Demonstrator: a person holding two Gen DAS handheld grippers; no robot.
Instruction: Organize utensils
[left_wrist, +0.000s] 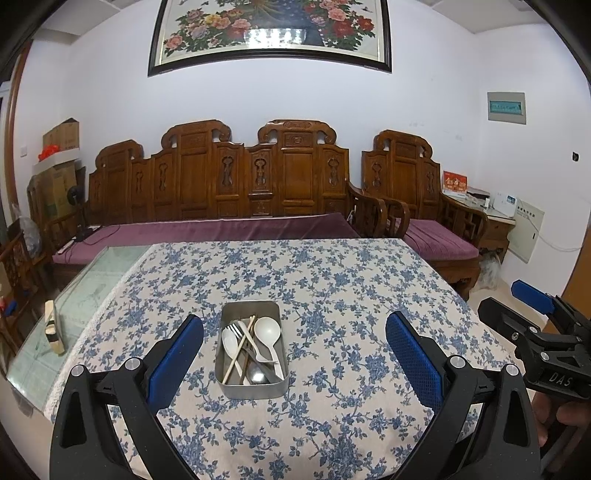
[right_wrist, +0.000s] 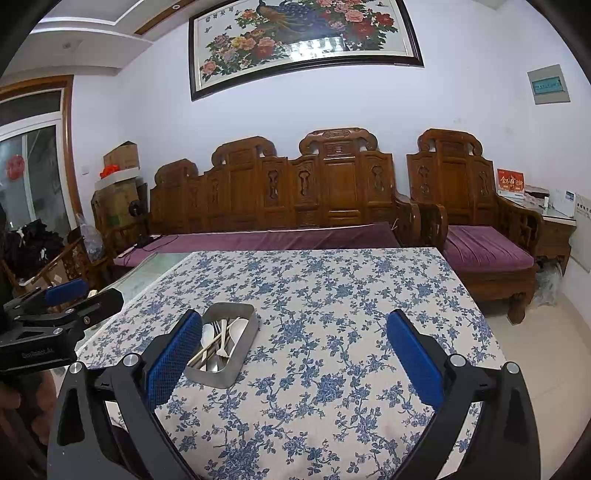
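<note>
A: Where is the tin sitting right now?

B: The metal tray (left_wrist: 252, 384) is resting on the flowered tablecloth (left_wrist: 332, 295), toward the near middle of the table, and the utensils are lying jumbled inside it: two white spoons (left_wrist: 266, 328), a fork (left_wrist: 236, 330), chopsticks (left_wrist: 242, 345) and what looks like a metal spoon (left_wrist: 257, 376) at the near end.

A: And the claws?

B: The left gripper (left_wrist: 294, 325) is hanging spread wide and holding nothing, with the tray lined up between its blue pads. The right gripper (right_wrist: 293, 325) is likewise gaping and empty; from its camera the tray (right_wrist: 236, 363) is lying off to the left, partly behind its left pad (right_wrist: 170, 358).

A: How are those pieces going to behave?

B: I'm guessing they're all light and stiff. The white spoons look like smooth plastic or ceramic, so they may be slipping under a pinch, and ceramic would chip if dropped. The chopsticks are thin and crossing the other pieces, so tugging one is likely to be dragging its neighbours.

A: Where would you be gripping?

B: On a handle, mid-length, taking whichever piece is lying on top, probably the larger white spoon on the right. The tray itself is looking thin-walled and light, so it may be sliding on the cloth unless the other claw is steadying its rim.
</note>
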